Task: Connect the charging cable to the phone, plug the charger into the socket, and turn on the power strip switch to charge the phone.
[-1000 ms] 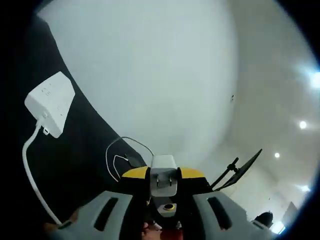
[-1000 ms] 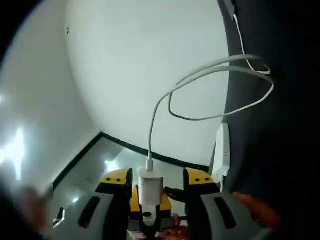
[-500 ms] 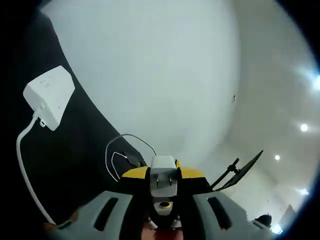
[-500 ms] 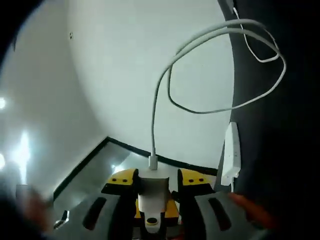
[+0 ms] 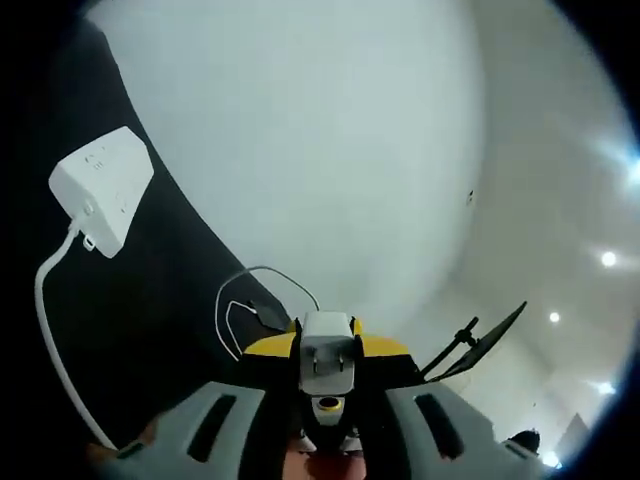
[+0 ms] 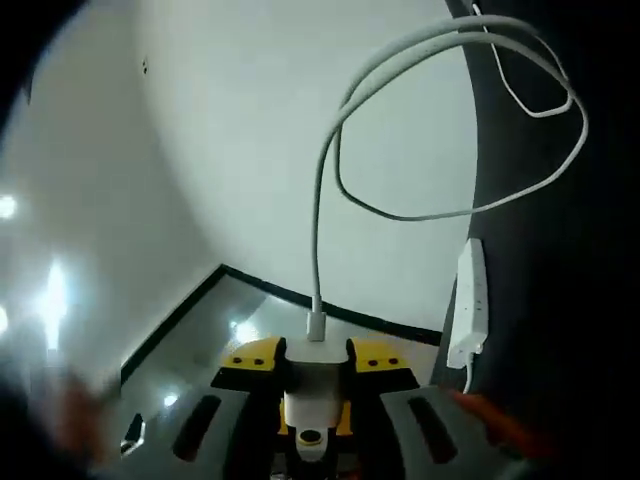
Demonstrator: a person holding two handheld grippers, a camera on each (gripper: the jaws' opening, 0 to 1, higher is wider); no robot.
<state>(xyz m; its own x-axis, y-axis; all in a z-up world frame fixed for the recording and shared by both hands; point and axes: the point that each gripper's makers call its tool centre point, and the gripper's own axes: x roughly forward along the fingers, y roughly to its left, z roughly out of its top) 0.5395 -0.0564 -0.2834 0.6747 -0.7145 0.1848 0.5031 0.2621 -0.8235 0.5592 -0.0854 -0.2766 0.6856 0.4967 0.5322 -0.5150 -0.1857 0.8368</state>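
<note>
Between my left hand-held gripper's (image 5: 327,362) yellow-tipped jaws I see a white charger (image 5: 327,352) clamped, its two flat prongs facing the camera. Off to the left of that view lies the dark worktop (image 5: 150,320), whose curved edge sweeps from the upper left down towards the jaws; past that edge I see only pale wall and ceiling with small bright lights, so there is plenty of open room on that side. On the dark surface sits the white power strip (image 5: 101,187), well apart from the charger, its own white cord (image 5: 55,340) trailing down towards the bottom of the view. A thin white cable (image 5: 240,305) loops on the worktop just beyond the jaws, beside a small dark object that I cannot identify. A black stand (image 5: 478,343) juts up at the lower right. In the right gripper view, my right hand-held gripper (image 6: 315,372) is closed on the same white charger (image 6: 313,395), with the charging cable (image 6: 330,190) rising from its top and curling in a wide loop over the worktop edge (image 6: 470,180). The power strip (image 6: 468,310) shows edge-on at the right, near the jaws. I can read no brand or lettering anywhere.
</note>
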